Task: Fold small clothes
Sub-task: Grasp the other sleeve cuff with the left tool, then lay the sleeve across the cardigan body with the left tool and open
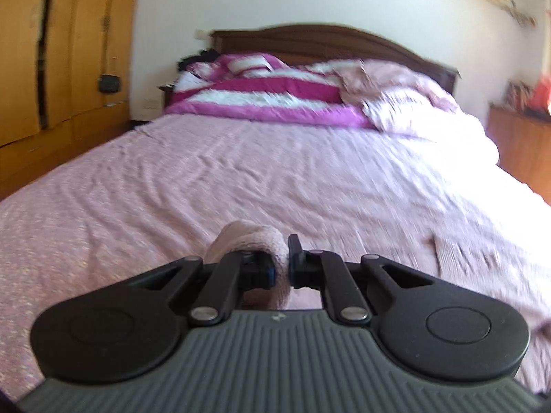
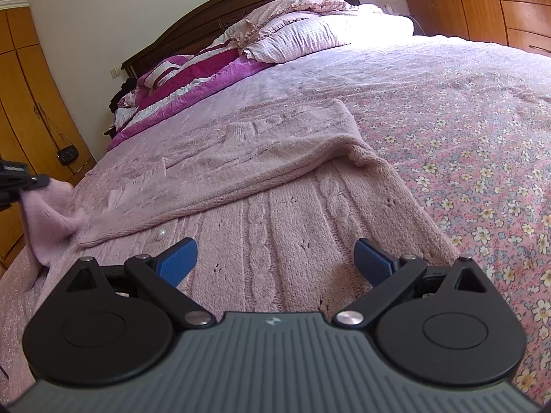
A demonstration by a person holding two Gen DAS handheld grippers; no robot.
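Observation:
A pink cable-knit sweater [image 2: 275,213] lies spread on the flowered bedspread [image 2: 465,130], its upper part folded over across the body. My right gripper [image 2: 275,261] hovers open just above the sweater's near part, with nothing between its blue pads [image 2: 179,258]. At the far left of the right wrist view my left gripper [image 2: 24,180] is shut on a lifted part of the sweater [image 2: 48,213]. In the left wrist view the left gripper [image 1: 283,268] pinches a bunched pink fold of the sweater [image 1: 248,237] above the bed.
Striped magenta and white quilts [image 1: 261,93] and a checked pillow [image 2: 310,34] are piled by the dark headboard [image 1: 310,39]. Wooden wardrobes [image 1: 51,51] stand to the left of the bed, a wooden dresser [image 2: 499,7] to its right.

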